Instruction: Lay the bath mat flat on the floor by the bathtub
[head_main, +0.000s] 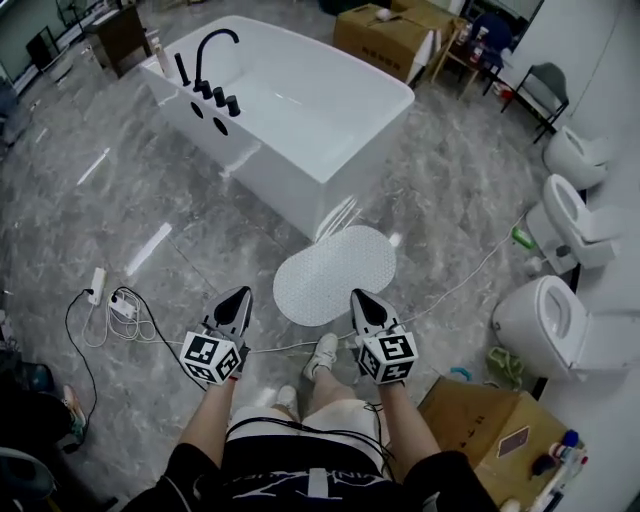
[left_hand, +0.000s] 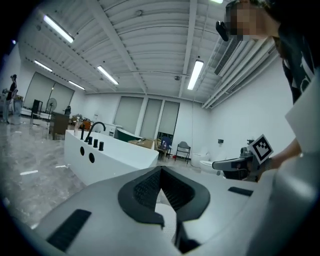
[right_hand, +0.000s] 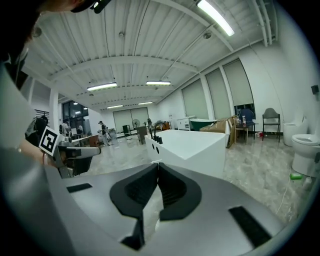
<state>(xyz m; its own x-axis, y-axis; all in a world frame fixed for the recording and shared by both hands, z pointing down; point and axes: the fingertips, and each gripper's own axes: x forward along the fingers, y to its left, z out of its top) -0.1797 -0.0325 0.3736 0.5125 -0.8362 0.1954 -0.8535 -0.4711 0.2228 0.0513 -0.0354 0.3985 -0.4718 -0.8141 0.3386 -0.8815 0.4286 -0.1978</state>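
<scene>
The bath mat (head_main: 335, 272) is lying flat on the floor (head_main: 120, 200) mid-frame, right beside the bathtub (head_main: 300, 120) corner. Left gripper (head_main: 236, 300) and right gripper (head_main: 362, 300) hover at its lower edge, both pressed together and empty.

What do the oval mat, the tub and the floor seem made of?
Bath mat: likely rubber or soft plastic, matte white, finely dotted.
Bathtub: glossy white, perhaps acrylic; smooth, catching highlights.
Floor: polished grey stone or marble-look tile, veined, reflecting lights.
</scene>
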